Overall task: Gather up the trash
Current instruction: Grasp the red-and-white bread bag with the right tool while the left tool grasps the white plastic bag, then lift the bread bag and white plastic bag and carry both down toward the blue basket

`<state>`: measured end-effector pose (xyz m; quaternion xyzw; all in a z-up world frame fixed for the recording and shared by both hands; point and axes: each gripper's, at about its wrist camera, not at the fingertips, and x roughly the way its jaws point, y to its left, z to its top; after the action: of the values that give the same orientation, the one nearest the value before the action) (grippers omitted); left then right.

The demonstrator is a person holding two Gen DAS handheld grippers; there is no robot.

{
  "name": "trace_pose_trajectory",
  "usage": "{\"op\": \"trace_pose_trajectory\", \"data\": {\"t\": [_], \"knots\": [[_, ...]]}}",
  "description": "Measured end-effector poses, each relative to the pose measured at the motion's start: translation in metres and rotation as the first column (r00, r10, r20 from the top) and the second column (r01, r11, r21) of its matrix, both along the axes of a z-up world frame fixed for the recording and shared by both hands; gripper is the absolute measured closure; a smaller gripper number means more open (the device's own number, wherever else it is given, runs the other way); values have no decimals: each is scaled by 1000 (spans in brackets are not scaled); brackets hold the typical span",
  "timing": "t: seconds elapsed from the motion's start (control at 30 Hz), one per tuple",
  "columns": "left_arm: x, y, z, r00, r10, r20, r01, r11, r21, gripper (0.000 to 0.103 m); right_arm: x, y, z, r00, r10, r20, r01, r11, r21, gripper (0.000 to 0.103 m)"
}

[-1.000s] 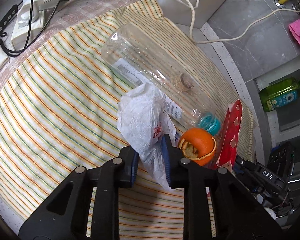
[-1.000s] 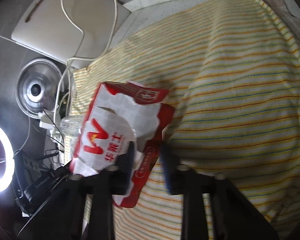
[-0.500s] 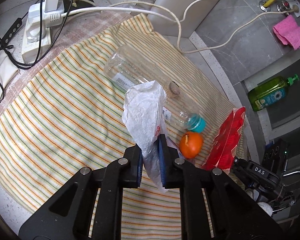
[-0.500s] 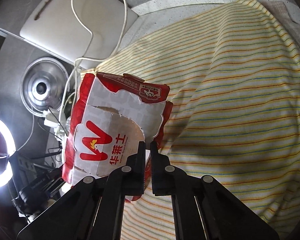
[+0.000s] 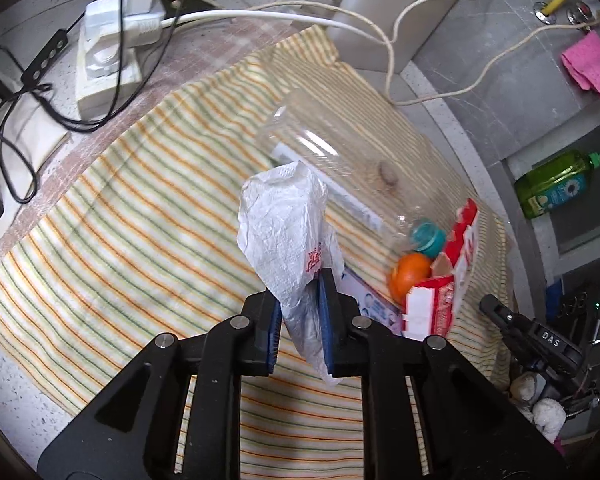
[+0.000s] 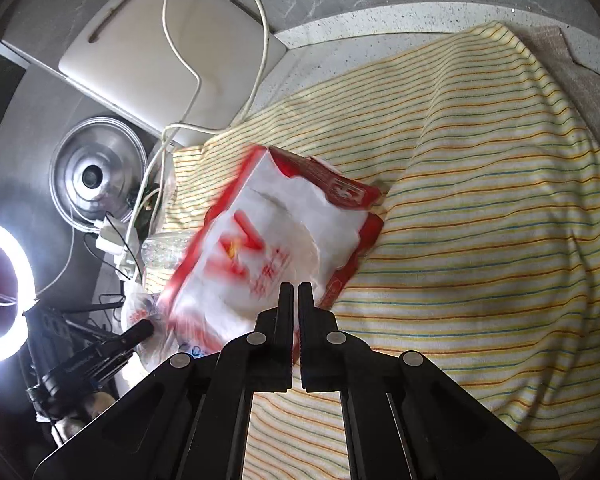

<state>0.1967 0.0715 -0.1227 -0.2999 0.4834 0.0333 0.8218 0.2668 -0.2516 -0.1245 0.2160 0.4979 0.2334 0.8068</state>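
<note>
Two grippers, each pinching trash above the striped cloth (image 5: 132, 240) on the counter (image 6: 340, 28). Left gripper (image 5: 300, 312): jaws clamped on a crumpled white plastic bag (image 5: 288, 220), lifted off the cloth. Right gripper (image 6: 293, 304): jaws pressed together on the edge of a red-and-white paper carton (image 6: 284, 240), blurred. Clear bottle (image 5: 340, 168) and orange peel (image 5: 410, 274) lie on the cloth beside the carton.

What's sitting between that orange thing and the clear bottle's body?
In the left wrist view, the bottle's teal cap sits between the orange peel and the clear bottle body.
</note>
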Motion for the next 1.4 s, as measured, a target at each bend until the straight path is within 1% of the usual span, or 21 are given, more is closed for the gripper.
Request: {"op": "trace_pose_trajectory", "data": {"t": [0.07,0.13,0.17,0.23,0.3,0.37,0.43,0.57,0.67,0.7,0.77,0.83,0.93,0.97,1.03,1.07,1.1,1.13,1.17,1.23,1.4], "knots": [[-2,6,-6,1000,15,-12,-15,1000,-7,87,-1,1,-1,1000,4,2,-4,1000,-8,102],[-5,10,-10,999,31,-30,-32,999,-8,81,-1,2,-2,1000,7,2,-7,1000,-19,102],[-6,12,-13,998,40,-42,-41,999,-10,79,0,2,-2,1000,10,2,-10,1000,-20,102],[-8,16,-17,998,50,-47,-51,998,-23,79,0,4,-4,1000,29,2,-29,1000,-8,102],[-11,20,-19,997,62,-43,-64,998,-29,79,2,4,-7,999,35,-22,-35,999,-9,102],[-13,22,-18,997,69,-40,-70,997,-27,79,8,6,-15,996,40,-74,-40,999,-7,95],[-14,22,-17,997,68,-37,-68,998,-18,79,13,6,-21,995,22,-100,-23,1000,-9,84],[-17,24,-17,996,84,-32,-85,996,-27,79,25,1,-31,990,-21,-143,28,999,44,82],[-20,27,-17,995,96,-34,-97,995,-36,78,34,2,-35,985,-46,-168,56,997,56,82],[-21,28,-17,994,101,-36,-102,994,-35,75,38,4,-37,983,-54,-177,65,996,56,82],[-23,31,-16,993,109,-35,-110,994,-27,74,41,8,-34,982,-65,-178,72,997,37,82],[-25,32,-16,993,111,-35,-112,994,-19,74,42,15,-30,985,-59,-162,57,998,-17,82],[-28,33,-15,994,108,-31,-108,994,-4,74,46,26,-24,993,-48,-109,36,993,-112,82],[-29,33,-14,994,109,-24,-109,994,-3,75,47,28,-23,994,-44,-98,31,991,-133,82],[-32,35,-12,993,117,-18,-117,993,2,91,50,33,-22,996,-36,-75,23,986,-166,82],[-34,36,-11,992,123,-13,-123,992,-1,95,51,37,-21,998,-24,-59,12,982,-189,82],[-36,38,-10,992,127,-6,-127,992,-9,96,52,40,-20,999,-13,-50,3,978,-207,83],[-38,39,-9,991,132,1,-132,991,-12,96,52,42,-20,999,-5,-40,-5,974,-228,88],[-40,40,-7,991,136,6,-136,991,-13,96,51,43,-20,999,5,-33,-12,971,-239,89],[-43,43,-4,991,132,16,-132,991,-14,98,52,43,-21,1000,15,-23,-20,969,-244,96],[-47,43,6,991,129,45,-128,992,-22,99,49,29,-23,999,0,-34,-6,986,-166,99]]}}
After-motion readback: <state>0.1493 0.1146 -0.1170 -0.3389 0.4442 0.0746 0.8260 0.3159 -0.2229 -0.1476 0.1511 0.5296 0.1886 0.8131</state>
